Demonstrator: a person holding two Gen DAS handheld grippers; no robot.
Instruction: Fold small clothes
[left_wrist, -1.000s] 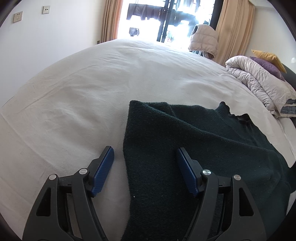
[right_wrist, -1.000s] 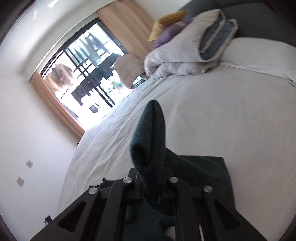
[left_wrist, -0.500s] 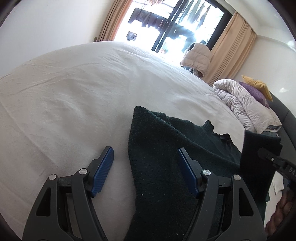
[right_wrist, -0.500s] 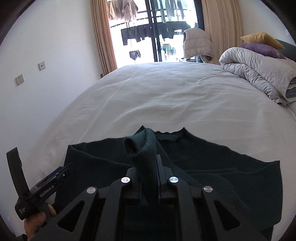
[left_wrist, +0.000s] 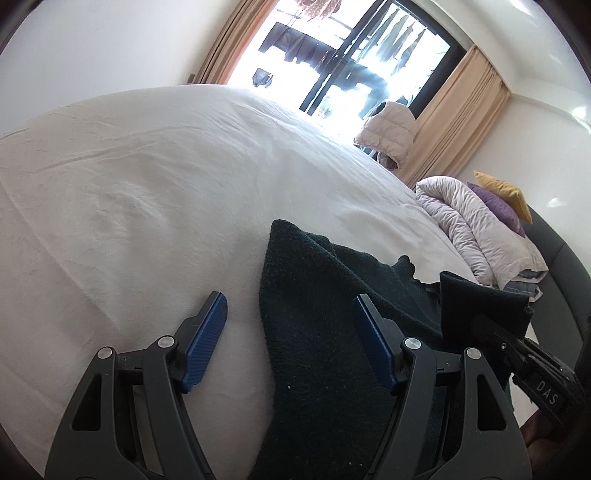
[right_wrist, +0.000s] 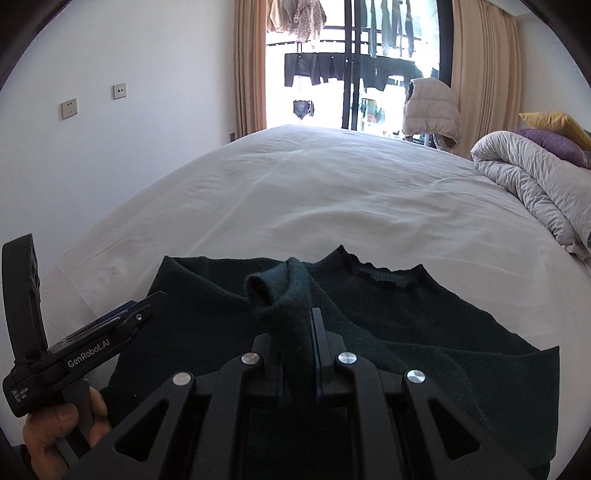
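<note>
**Inspector:** Garment and location?

**Me:** Dark green sweater (right_wrist: 388, 332) flat on the white bed (right_wrist: 332, 192), neckline away from me. Soft, limp knit; take it at edges or cuffs.

**Inspector:** Tongs?

**Me:** My right gripper (right_wrist: 295, 332) is clamped on a fold; my left gripper (left_wrist: 291, 314) stands apart, empty, straddling the sweater's edge.

**Inspector:** Changes?

**Me:** A second ago my right held that fold high; now it is low over the body.

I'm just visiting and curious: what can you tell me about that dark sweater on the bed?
The sweater is dark green, a fuzzy knit with a scalloped round neckline. It lies mostly flat on the white bed sheet. The right tool pinches a bunched fold of it upright. The left tool stands open over its side edge.
</note>
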